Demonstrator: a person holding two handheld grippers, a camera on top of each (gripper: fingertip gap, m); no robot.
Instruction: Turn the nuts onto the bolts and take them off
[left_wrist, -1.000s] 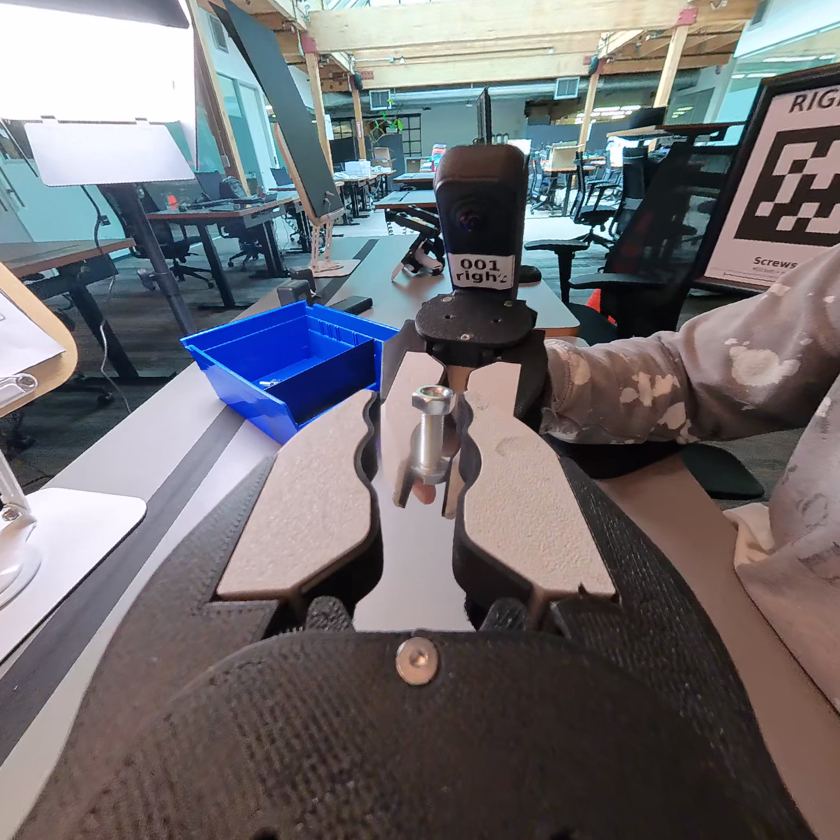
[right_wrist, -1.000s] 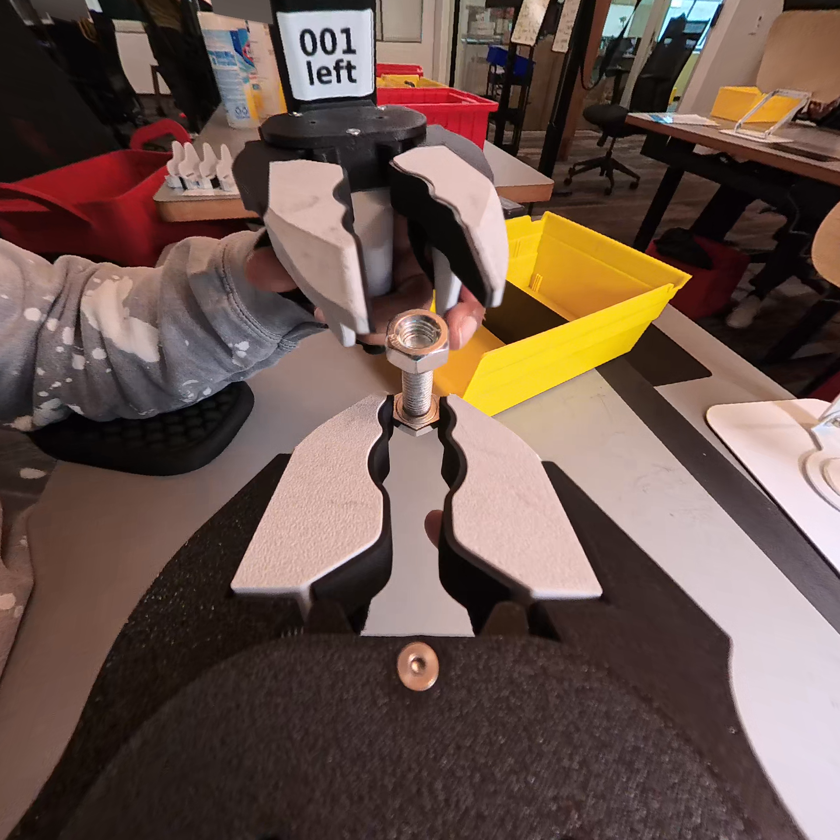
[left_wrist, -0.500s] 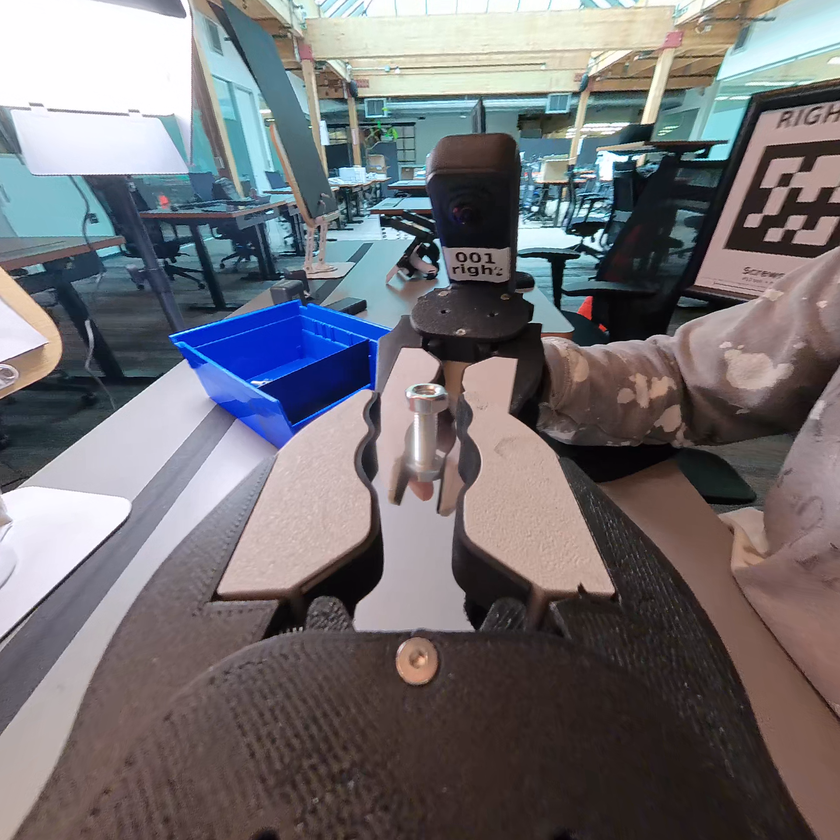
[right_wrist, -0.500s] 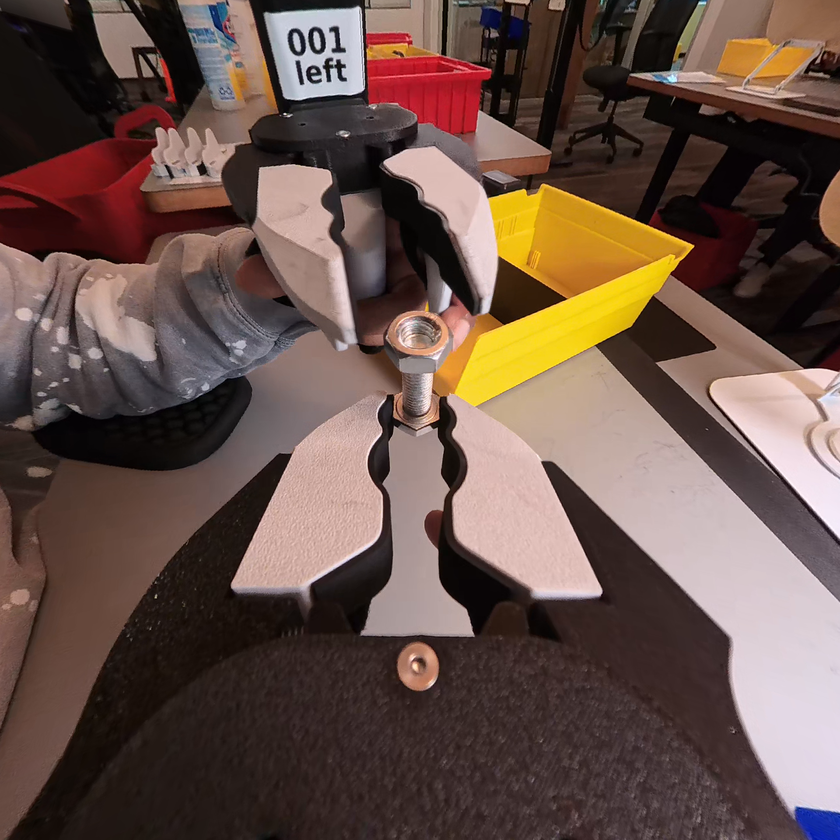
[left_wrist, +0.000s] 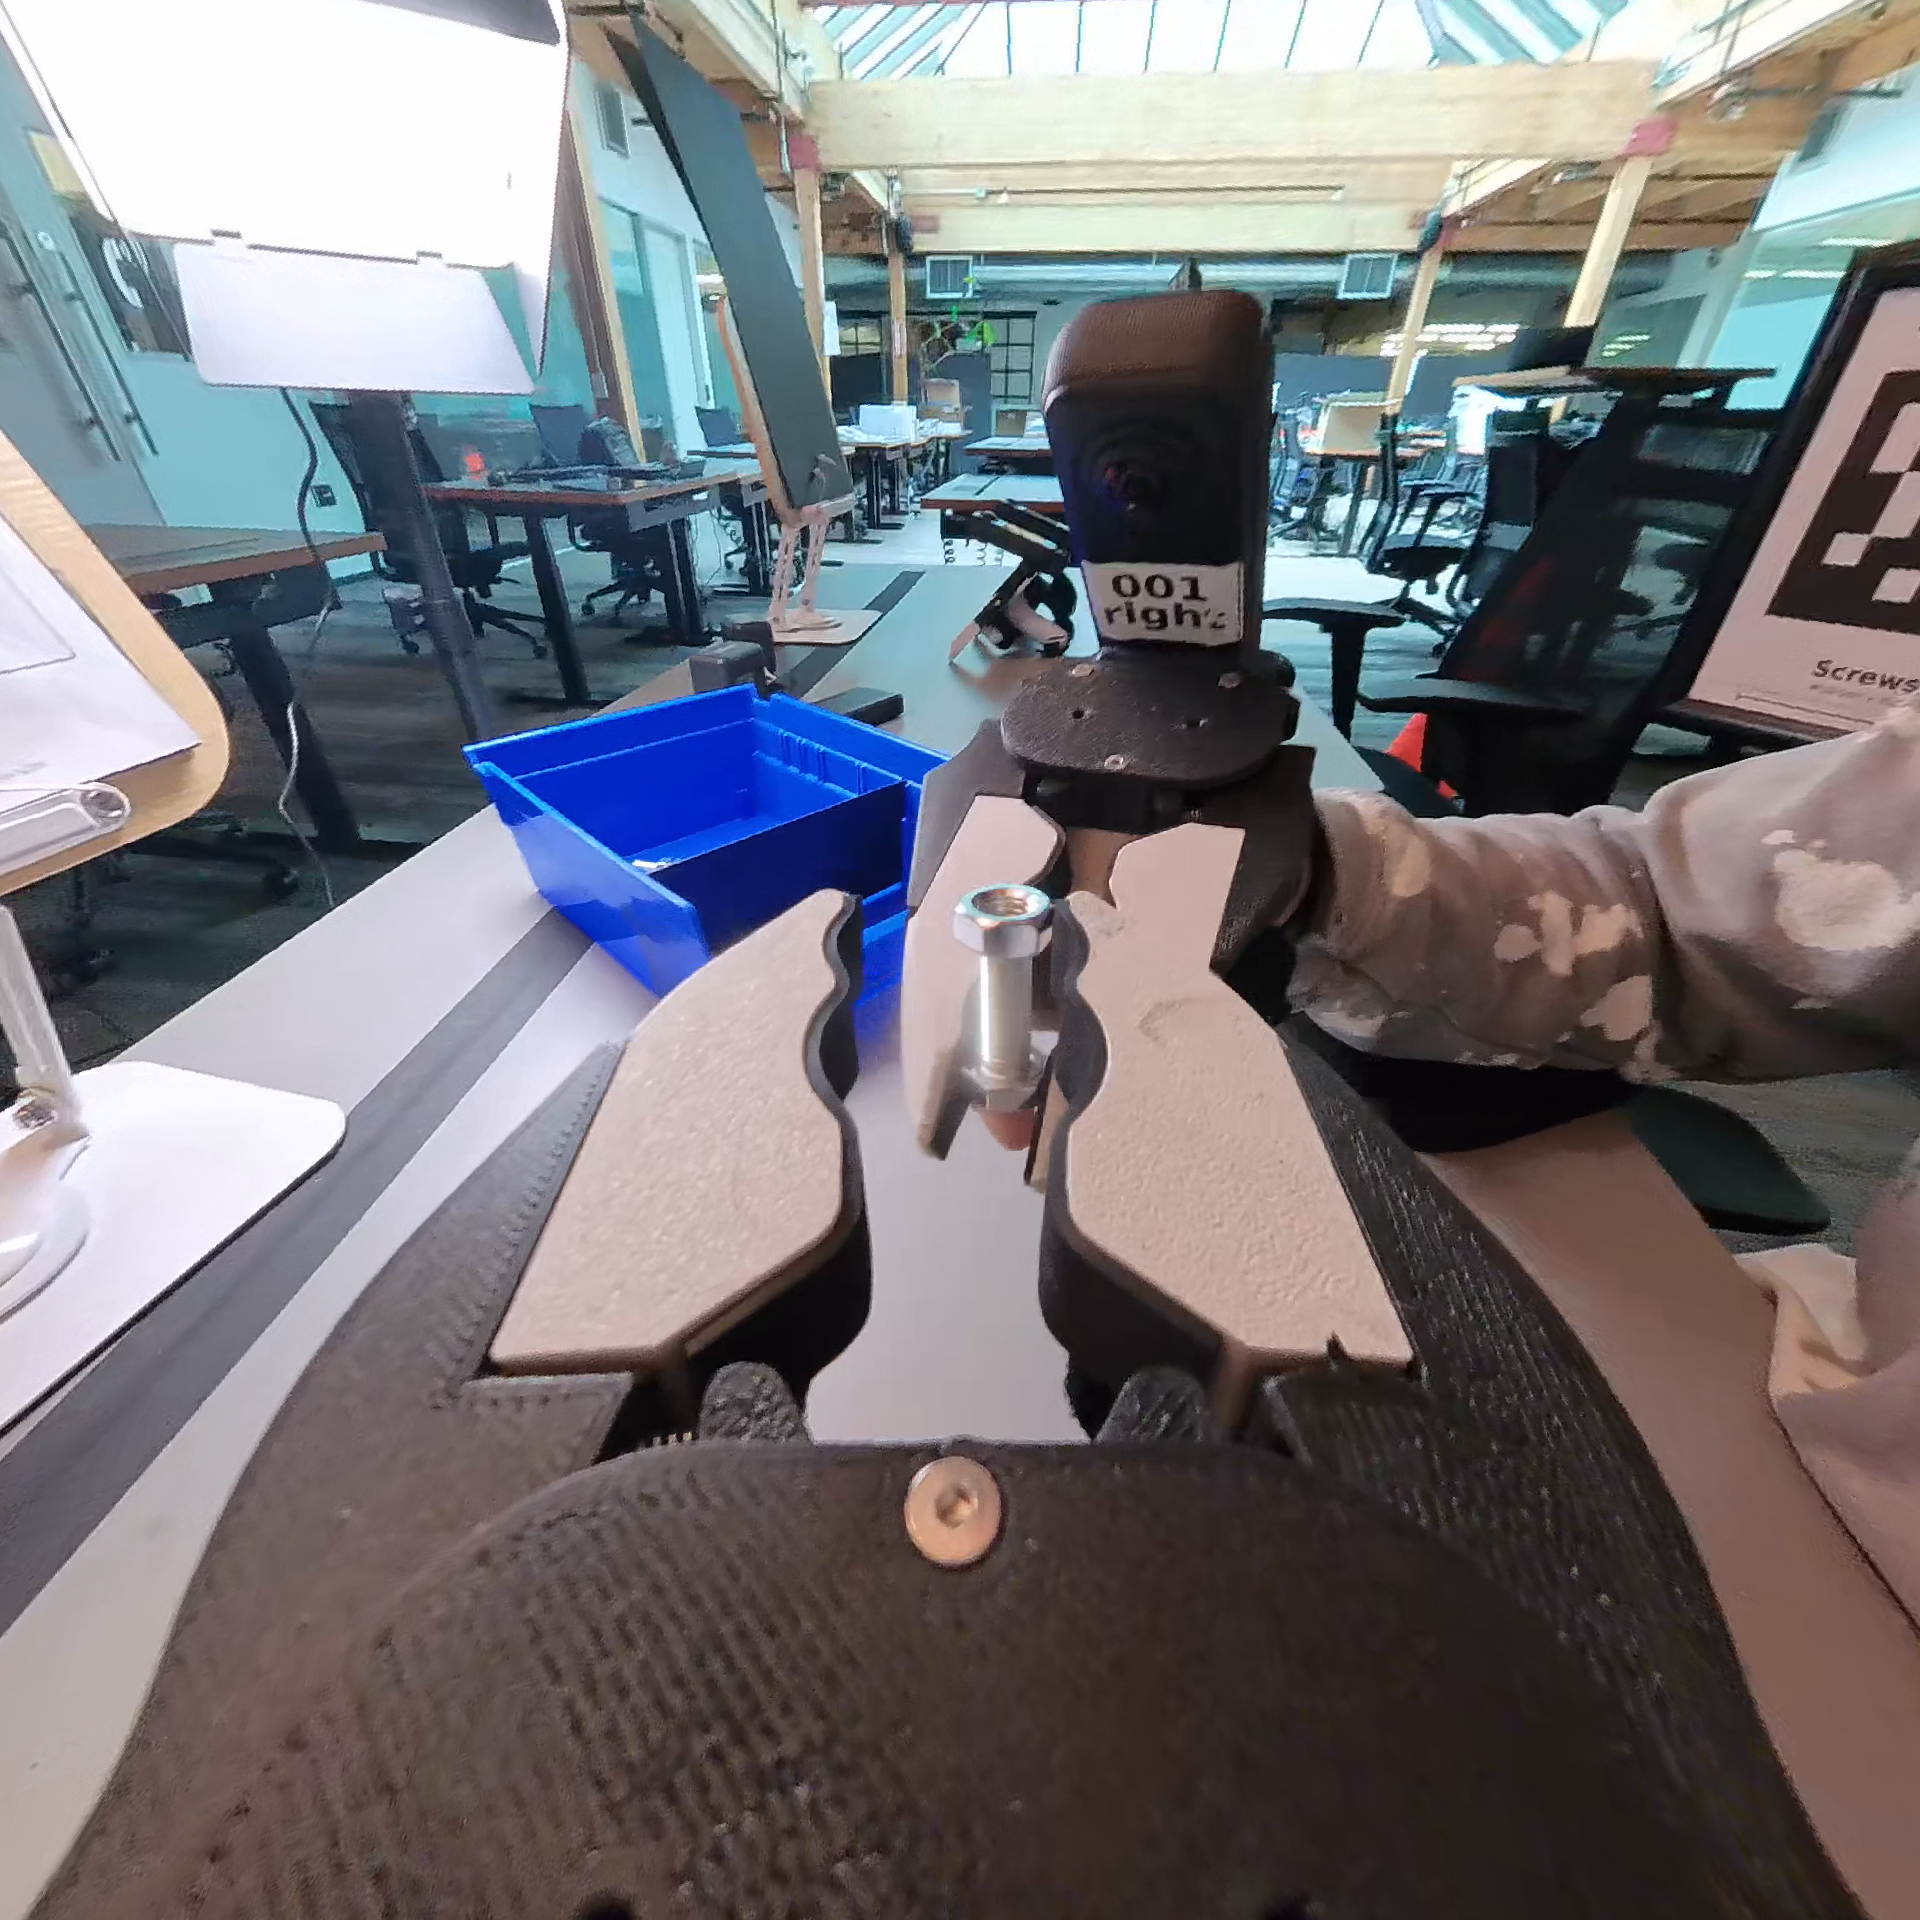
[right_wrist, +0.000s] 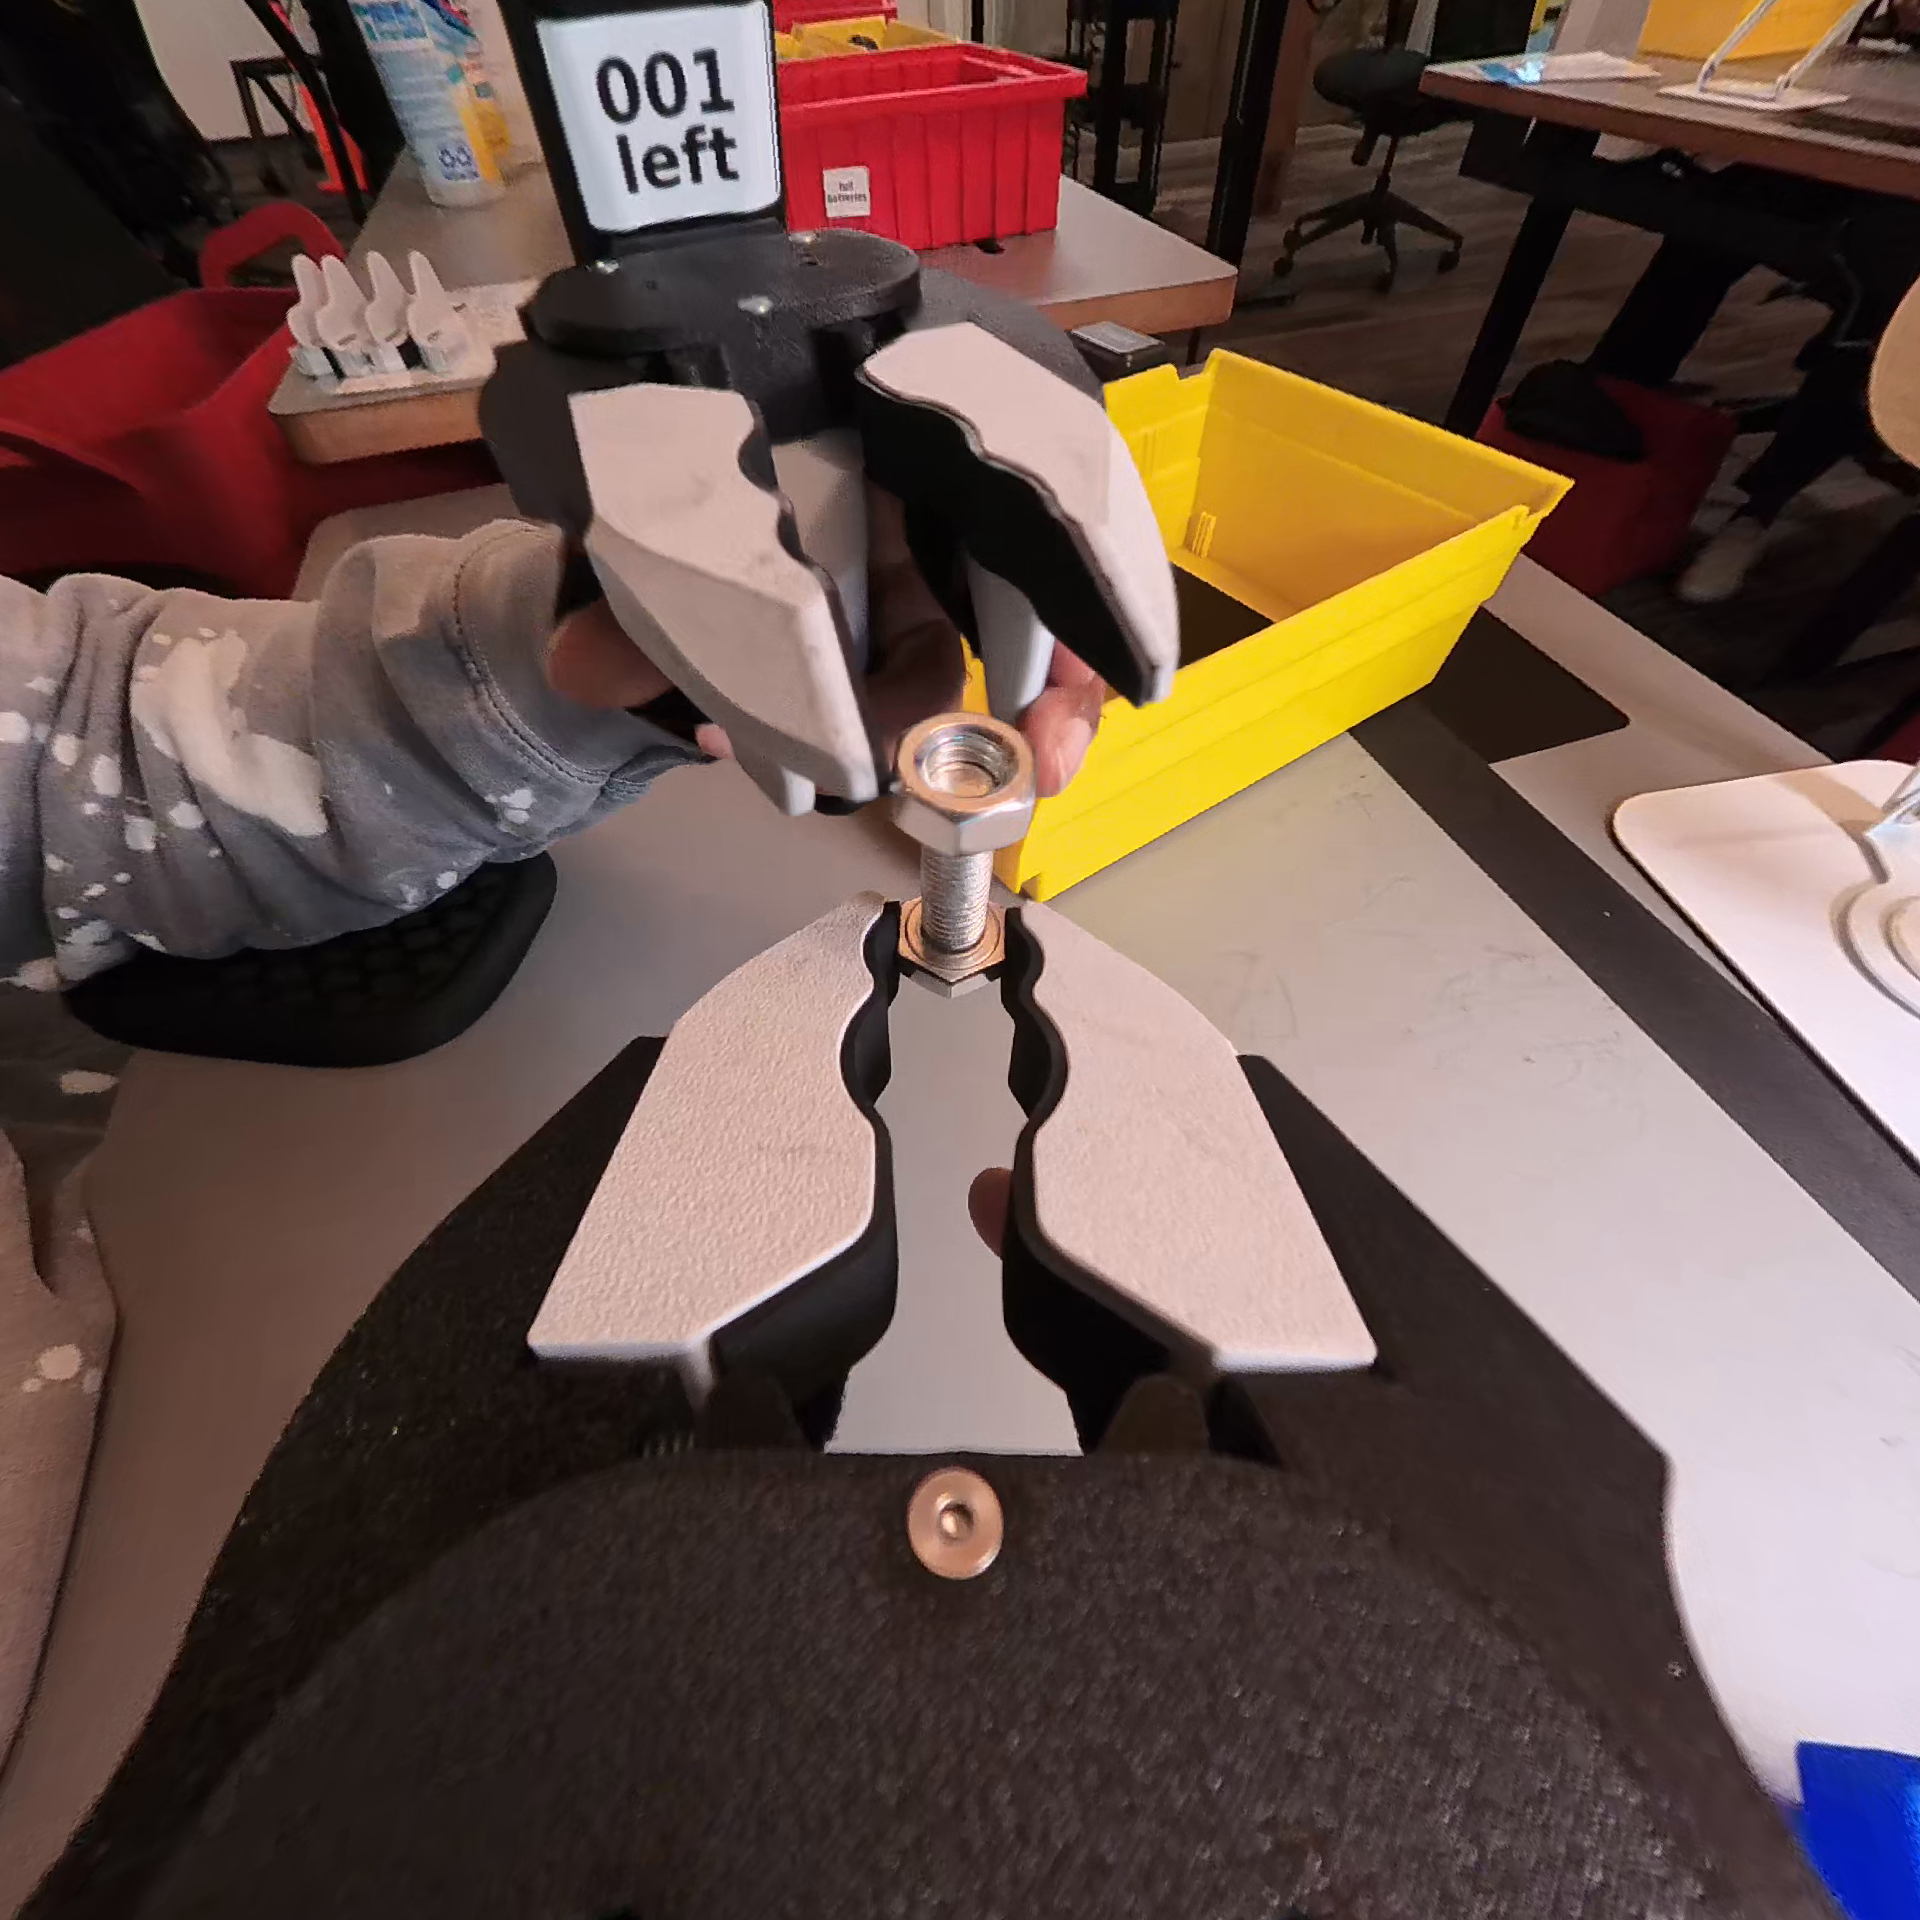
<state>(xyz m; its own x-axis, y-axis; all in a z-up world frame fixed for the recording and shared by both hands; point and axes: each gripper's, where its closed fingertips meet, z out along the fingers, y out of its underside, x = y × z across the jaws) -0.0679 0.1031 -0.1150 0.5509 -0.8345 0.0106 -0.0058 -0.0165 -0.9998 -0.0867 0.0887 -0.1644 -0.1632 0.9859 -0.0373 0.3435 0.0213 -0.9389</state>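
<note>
Right hand-held gripper (right_wrist: 951, 961): seen at the centre of the right wrist view, its two grey textured fingers were closed onto the hexagonal head of a silver threaded steel bolt (right_wrist: 953, 909), which was clamped at the fingertips.
Bolt position: the bolt was held above the grey counter (right_wrist: 1351, 1039), its shank pointing away from the right gripper's camera; in the left wrist view it appeared at the frame's centre (left_wrist: 1000, 1013).
Nut: a silver hexagonal steel nut (right_wrist: 963, 781) was seated on the far end of the bolt, with bare thread visible between nut and head; in the left wrist view it lay just above the middle (left_wrist: 1003, 920).
Left hand-held gripper (right_wrist: 966, 707): shown in the upper middle of the right wrist view, its fingers were spread apart and nothing was gripped; the left fingertip stood just beside the nut, though contact could not be judged.
Blue plastic bin (left_wrist: 686, 831): placed on the counter at the left centre of the left wrist view.
Yellow plastic bin (right_wrist: 1320, 582): placed on the counter at the upper right of the right wrist view, behind the nut.
Sleeve: a grey speckled sleeve (right_wrist: 260, 727) was seen at the left edge of the right wrist view.
</note>
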